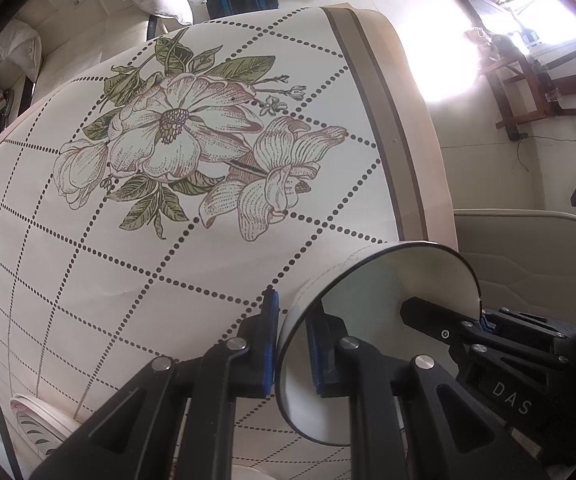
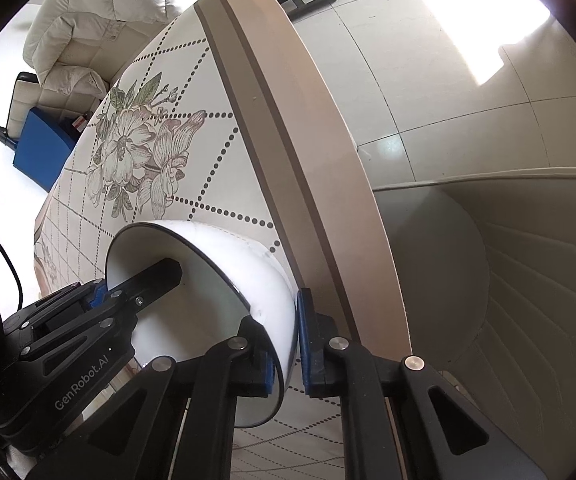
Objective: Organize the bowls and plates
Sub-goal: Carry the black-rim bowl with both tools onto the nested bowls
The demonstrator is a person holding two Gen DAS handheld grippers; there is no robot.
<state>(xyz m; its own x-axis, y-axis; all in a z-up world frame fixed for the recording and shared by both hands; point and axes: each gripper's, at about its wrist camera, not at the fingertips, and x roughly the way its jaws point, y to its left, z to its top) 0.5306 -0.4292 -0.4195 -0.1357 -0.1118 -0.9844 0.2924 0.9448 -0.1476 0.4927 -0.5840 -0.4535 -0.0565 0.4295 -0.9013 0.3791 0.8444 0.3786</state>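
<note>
- A white bowl (image 1: 371, 320) with a thin dark rim is held up on its side, above the near right part of the table (image 1: 168, 240).
- The left gripper (image 1: 291, 344) is clamped on the bowl's rim. One blue pad is outside the wall and one is inside.
- The right gripper (image 2: 288, 344) is clamped on the rim too, on the other side of the bowl (image 2: 224, 276). One pad is inside and one is outside.
- So each gripper has the bowl's thin wall between its jaws.
- The table has a cloth with dotted lines and big flowers (image 1: 184, 148).
- A plate (image 1: 40, 420) with a green pattern peeks in at the near left edge of the table.
- A pale chair (image 2: 507, 280) stands to the right of the table.
</note>
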